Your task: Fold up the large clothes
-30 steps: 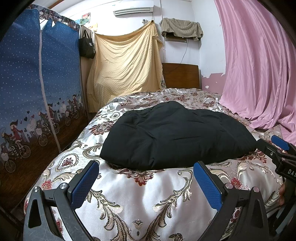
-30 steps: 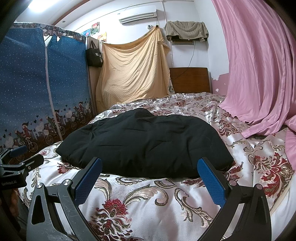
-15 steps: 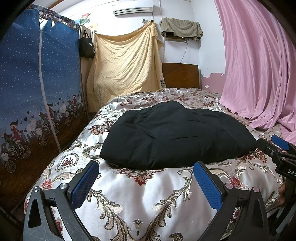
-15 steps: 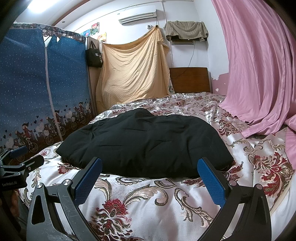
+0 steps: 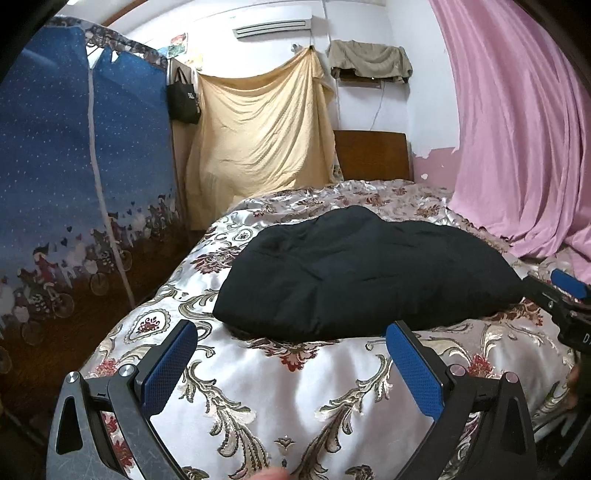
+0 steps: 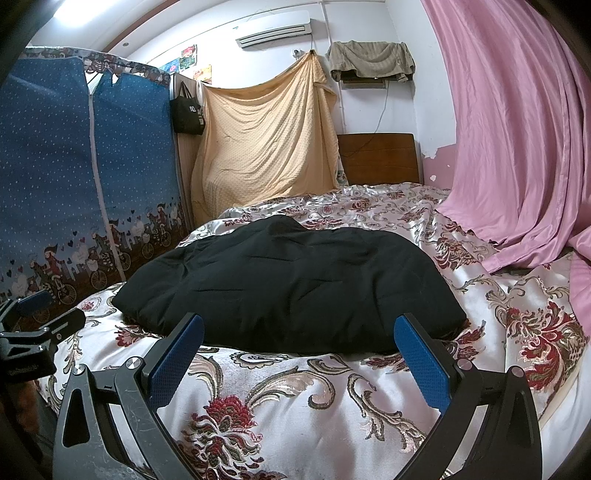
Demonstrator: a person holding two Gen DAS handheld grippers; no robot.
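Left tongs: spread wide, nothing between the 2 blue pads, held over the near edge of the bed, short of the garment; in the right wrist view they show at the left border.
Right tongs: spread wide, holding nothing, over the near edge of the bed, their pads level with the garment's near hem; in the left wrist view they show at the right border, just beside the garment's right end.
Black garment: a large, puffy dark piece lying in a folded, rounded heap across the middle of the bed, its long side parallel to the near edge, a small peak rising at its far side.
Bed: covered with a shiny cream spread bearing red flowers and olive scrolls; a brown wooden headboard stands at the far edge.
Left side of the bed: a blue fabric wardrobe printed with cyclists, and a black bag hanging by its top corner.
Far left corner: a yellow sheet draped over something tall.
Right side of the bed: a pink curtain falling onto the spread.
Far wall: an air conditioner and an olive cloth hung high.
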